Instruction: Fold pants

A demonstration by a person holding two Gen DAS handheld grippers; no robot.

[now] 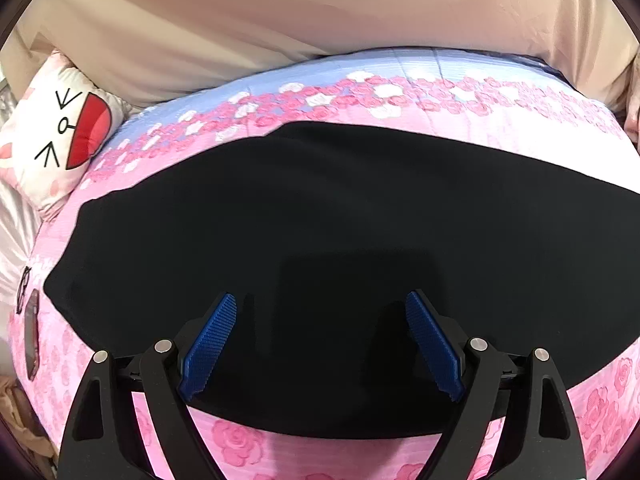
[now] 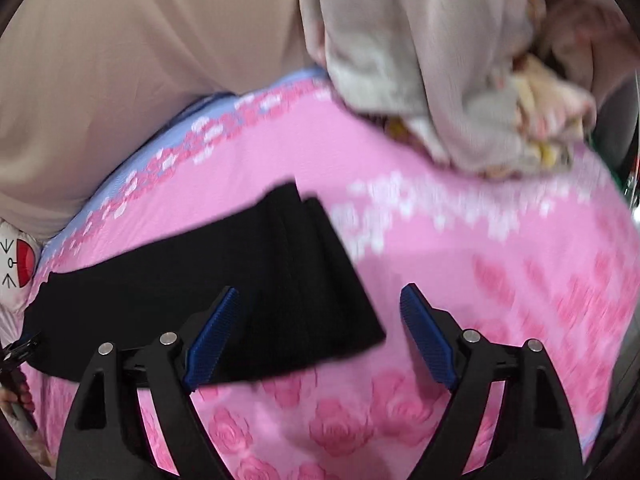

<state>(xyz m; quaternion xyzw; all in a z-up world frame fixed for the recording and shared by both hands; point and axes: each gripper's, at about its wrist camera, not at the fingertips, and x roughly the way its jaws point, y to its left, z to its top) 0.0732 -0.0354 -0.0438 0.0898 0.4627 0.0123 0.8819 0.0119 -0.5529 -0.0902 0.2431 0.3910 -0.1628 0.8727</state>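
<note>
Black pants (image 1: 304,220) lie flat across a pink rose-print bedspread (image 1: 560,148) and fill most of the left wrist view. My left gripper (image 1: 320,312) hovers over their near edge, jaws wide apart, nothing between the blue pads (image 1: 210,348). In the right wrist view the pants (image 2: 224,288) end in a layered, folded edge at the middle. My right gripper (image 2: 320,312) stands open over that end. Its left pad (image 2: 212,344) is above the cloth and its right pad (image 2: 430,344) above the bedspread (image 2: 500,272). Neither pad presses on the fabric. This view is blurred.
A white cushion (image 1: 48,140) with a drawn face lies at the far left. A beige sheet (image 1: 320,20) covers the far side. A heap of pale clothes (image 2: 440,72) sits at the far right. A dark phone-like object (image 1: 31,336) lies at the left edge.
</note>
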